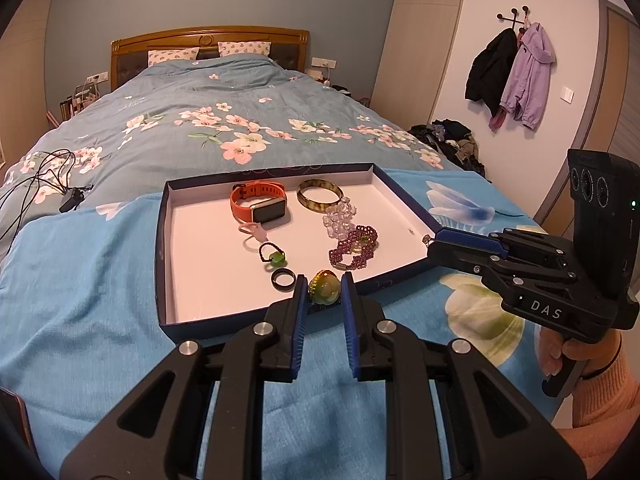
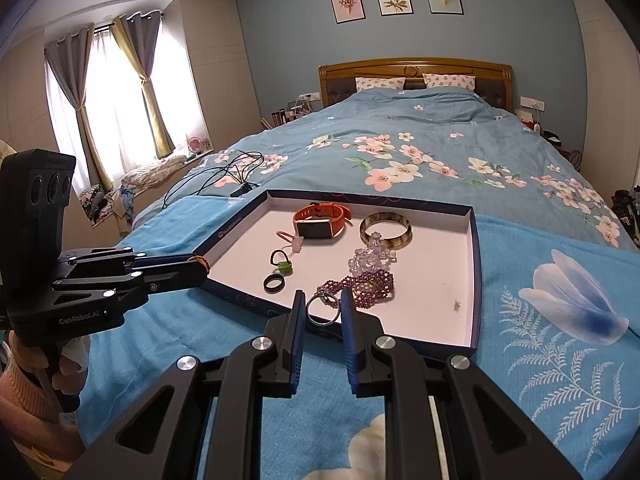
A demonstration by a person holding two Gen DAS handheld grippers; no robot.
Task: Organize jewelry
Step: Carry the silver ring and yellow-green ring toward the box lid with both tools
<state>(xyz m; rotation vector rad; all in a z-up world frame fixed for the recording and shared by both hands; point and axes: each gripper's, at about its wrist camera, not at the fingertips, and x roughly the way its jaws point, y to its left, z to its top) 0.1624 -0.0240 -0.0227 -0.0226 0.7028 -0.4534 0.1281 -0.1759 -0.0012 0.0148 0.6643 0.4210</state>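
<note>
Resting on a blue floral blanket (image 1: 100, 280) at the foot of a bed, a shallow dark-rimmed box lid (image 1: 164, 240) with a pale floor holds the loose jewelry.

The left gripper (image 1: 325, 286) stands at the lid's near rim with its jaws narrow, the blue pads pinching a round amber-and-green bead ornament (image 1: 325, 287) between them. Just ahead of its left finger lies a black ring (image 1: 283, 279). A little farther ahead sits a small black cord loop with a green bead (image 1: 273, 257), and beyond that a pink ring with a small charm (image 1: 253, 235). At the far side of the lid an orange smartwatch (image 1: 260, 202) lies beside a mottled amber bangle (image 1: 319, 196), the bangle ahead and slightly right of the claw. Ahead to its right, a clear crystal bead bracelet (image 1: 339, 216) touches a purple beaded bracelet (image 1: 354, 249).

The right gripper (image 2: 322, 310) is at the lid's near rim too, farther right, its jaws equally narrow and closed on a thin silver ring (image 2: 322, 310) that stands upright between the pads. The purple bracelet lies just past its fingertips, touching or nearly touching the ring. Each gripper is held by a hand in a peach knitted sleeve (image 1: 600, 392). Off to the left gripper's far left, black cables (image 1: 40, 176) lie on the floral duvet.
</note>
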